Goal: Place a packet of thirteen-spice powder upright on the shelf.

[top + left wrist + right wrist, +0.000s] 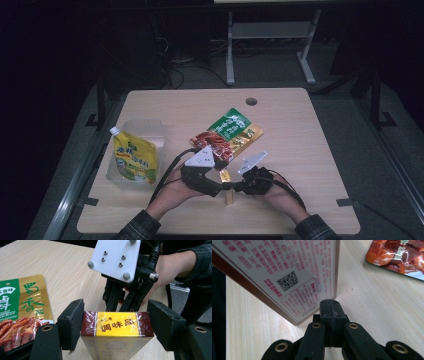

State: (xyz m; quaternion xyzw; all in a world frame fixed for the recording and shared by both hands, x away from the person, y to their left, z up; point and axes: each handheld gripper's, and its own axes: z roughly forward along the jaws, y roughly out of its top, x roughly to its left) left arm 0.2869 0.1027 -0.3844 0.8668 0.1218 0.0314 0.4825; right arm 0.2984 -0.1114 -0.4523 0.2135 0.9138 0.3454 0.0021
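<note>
Yellow-topped seasoning box (117,326) stands between spread left tongs (117,325), right tongs (329,315) closed beside it.

A light wooden tabletop (300,150) has a round cable hole (251,101) near its far edge. At its left stands a clear plastic container (145,127) with a yellow spouted pouch (135,157) leaning in it. Beyond stands a grey metal frame (270,35).

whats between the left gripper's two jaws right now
A seasoning box in clear wrap, standing on end; the left gripper view shows it. The left pad touches it; the right stands clear.
</note>
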